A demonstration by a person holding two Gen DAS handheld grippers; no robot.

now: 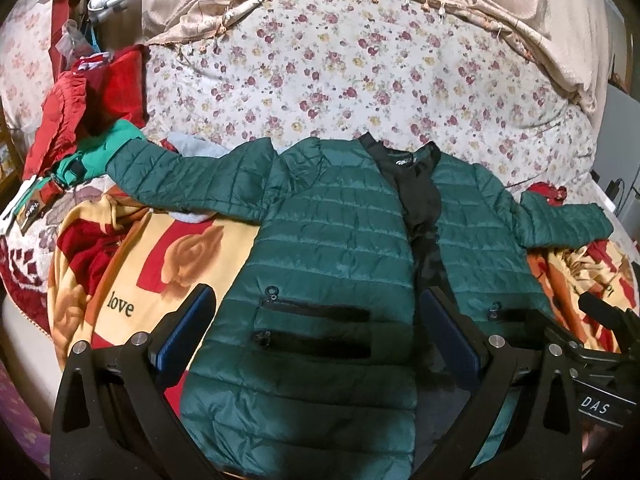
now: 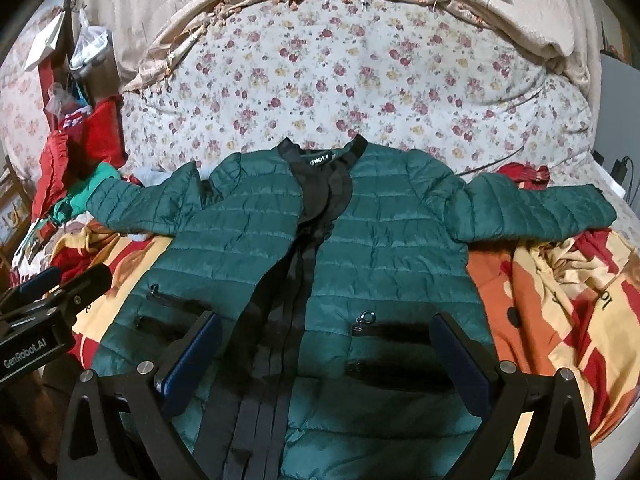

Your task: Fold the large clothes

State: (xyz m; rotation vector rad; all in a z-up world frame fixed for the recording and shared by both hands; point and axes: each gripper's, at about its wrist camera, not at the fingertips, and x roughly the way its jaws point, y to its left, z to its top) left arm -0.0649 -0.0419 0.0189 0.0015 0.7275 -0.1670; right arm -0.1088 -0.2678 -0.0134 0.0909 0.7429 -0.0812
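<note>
A dark green quilted jacket (image 1: 332, 216) lies front-up and spread flat on a bed, collar toward the far side and both sleeves stretched out left and right, its black front placket running down the middle. It rests on a yellow and red blanket (image 1: 132, 280), with a floral quilt (image 1: 360, 68) bunched beyond the collar. Only the left wrist view shows the word "love" printed on the blanket to the left of the jacket, and it takes in more of the heap of red and teal clothes (image 1: 76, 120) at the far left; the right wrist view alone shows the right sleeve in full and the collar label. The left gripper (image 1: 316, 344) hangs above the near left front panel, over its two zip pockets, its blue-padded fingers (image 1: 188, 320) spread wide and holding nothing. The right gripper (image 2: 328, 356) hangs above the near right panel beside the placket, likewise spread wide and empty. Each view catches the other gripper at its near edge, so the two sit close together, side by side.
</note>
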